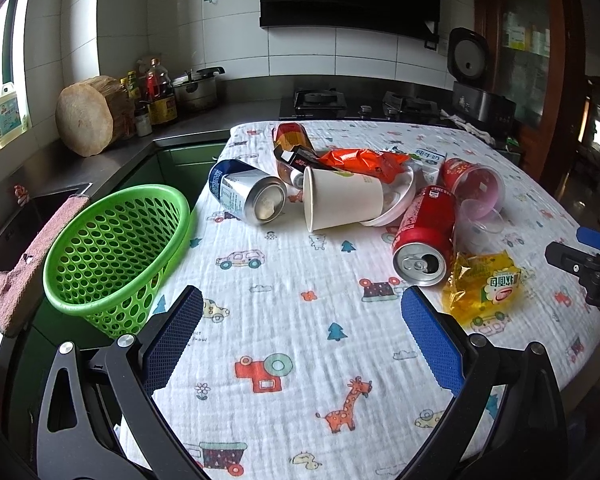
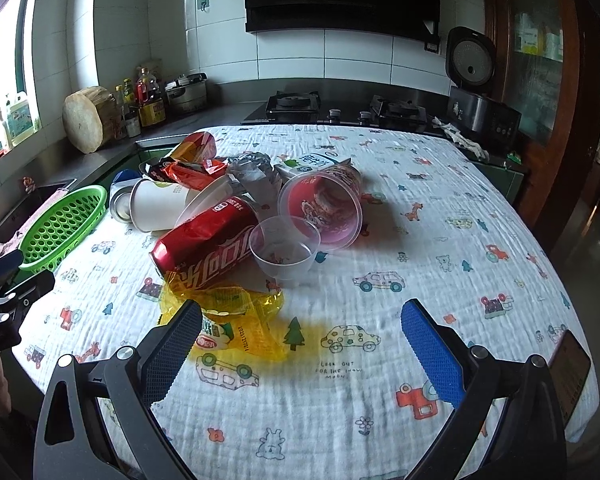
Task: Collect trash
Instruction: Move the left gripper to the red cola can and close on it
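Both grippers, left gripper (image 1: 302, 312) and right gripper (image 2: 301, 322), gape empty; white cup (image 1: 342, 200) half-hides plate (image 1: 400, 204).

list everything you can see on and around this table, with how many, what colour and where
red can: 1, red, on its side mid-table
blue and white can: 1, lying near the basket side
paper cup: 1, white, on its side beside that can
clear cup: 1, transparent, by the red can
noodle tub: 1, red, on its side behind the clear cup
yellow wrapper: 1, in front of the red can
orange wrapper: 1, on the pile's far side
milk carton: 1, white, far side
basket: 1, green, at the table's left edge
tablecloth: 1, white with cartoon prints
left claw: open, empty
right claw: open, empty
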